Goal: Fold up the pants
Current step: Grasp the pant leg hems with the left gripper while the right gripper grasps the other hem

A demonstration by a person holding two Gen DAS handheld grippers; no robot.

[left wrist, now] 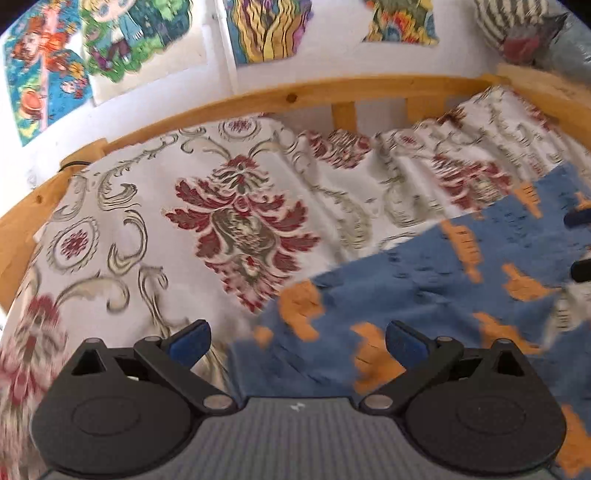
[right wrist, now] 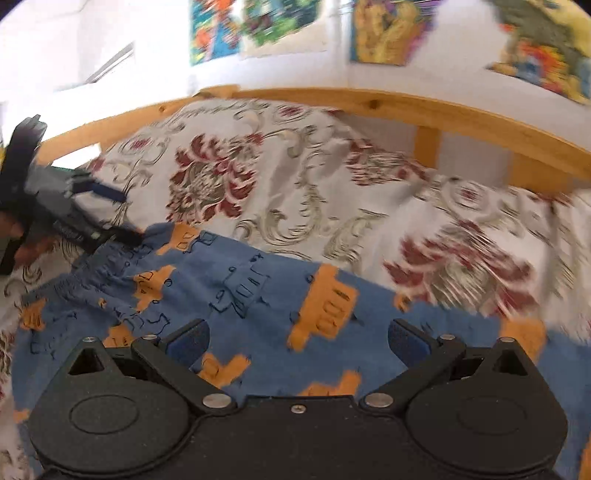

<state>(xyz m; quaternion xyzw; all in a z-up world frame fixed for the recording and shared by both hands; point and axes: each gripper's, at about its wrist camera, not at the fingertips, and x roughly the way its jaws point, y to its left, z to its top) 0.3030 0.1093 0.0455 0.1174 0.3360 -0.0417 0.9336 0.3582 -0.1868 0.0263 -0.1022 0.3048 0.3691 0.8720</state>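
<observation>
Left tool (left wrist: 297, 341): fingers spread wide, blue pads (left wrist: 190, 341) apart, nothing between them. It hangs over the edge of the pants (left wrist: 424, 266), where the blue cloth meets the bedspread (left wrist: 147, 221). Whether it touches the fabric cannot be told; the view is smeared.

Right tool (right wrist: 295, 341): also released, pads (right wrist: 408, 345) wide apart and empty, poised above the middle of the pants (right wrist: 258, 288). Contact cannot be told here either.

Pants: blue with orange truck shapes and dark line drawings, lying spread flat on the bed. The gathered elastic waistband (right wrist: 74, 284) sits at the left in the right wrist view, just beside the left tool (right wrist: 107, 216), which shows there with its fingers near the waistband corner. In the left wrist view, dark tips of the right tool (left wrist: 580, 243) show at the far right over the pants.

Bedspread: cream with dark red floral medallions and grey-green scrolls, wrinkled toward the far side.

Beyond: pine bed rail (left wrist: 295, 94) with slats, then a white wall (left wrist: 221, 81) carrying bright coloured drawings (left wrist: 266, 29). A striped cushion (left wrist: 506, 18) sits at the upper right corner.
</observation>
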